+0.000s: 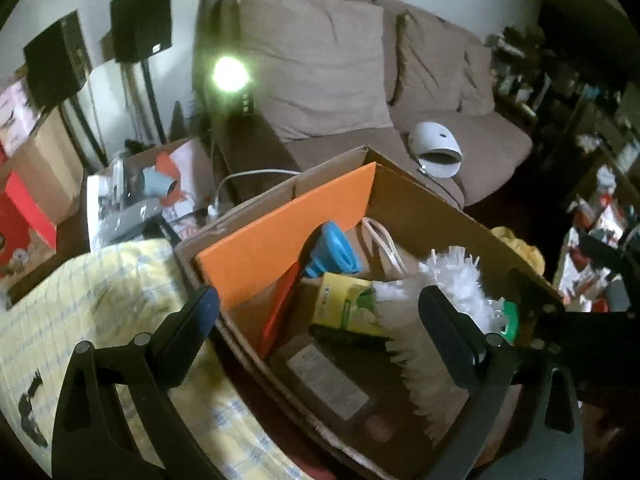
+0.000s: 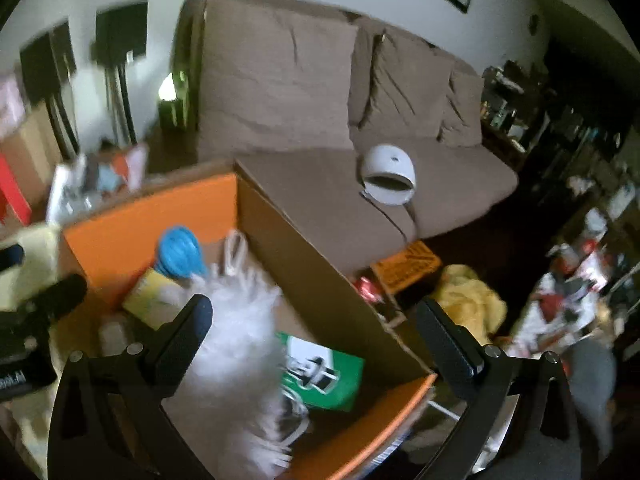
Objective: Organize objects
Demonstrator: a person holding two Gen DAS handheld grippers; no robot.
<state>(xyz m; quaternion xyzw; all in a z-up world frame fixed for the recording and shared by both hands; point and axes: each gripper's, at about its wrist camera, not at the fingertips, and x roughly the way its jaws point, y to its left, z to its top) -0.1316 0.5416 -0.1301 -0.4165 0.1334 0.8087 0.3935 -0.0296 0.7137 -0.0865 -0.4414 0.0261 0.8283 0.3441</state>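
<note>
An open cardboard box [image 1: 420, 212] [image 2: 304, 264] holds an orange board [image 1: 280, 240] [image 2: 132, 224] leaning on its left wall, a blue funnel [image 1: 332, 252] [image 2: 180, 252], a yellow-green carton [image 1: 344, 300] [image 2: 152, 296], a white cable [image 1: 384, 244], a fluffy white duster [image 1: 452, 276] [image 2: 236, 340] and a green box [image 2: 324, 372]. My left gripper [image 1: 320, 300] hovers open over the box's left part with nothing between its fingers. My right gripper [image 2: 314, 306] hovers open over the box's right wall, the blurred duster below it, not gripped.
A brown sofa [image 1: 340, 60] with a white domed device [image 1: 438, 148] [image 2: 390, 174] stands behind the box. A yellow checked cloth [image 1: 100, 300] lies left of the box, a yellow rag [image 2: 472, 300] right of it. Black speakers [image 1: 140, 24] and more boxes crowd the left; cluttered shelves fill the right.
</note>
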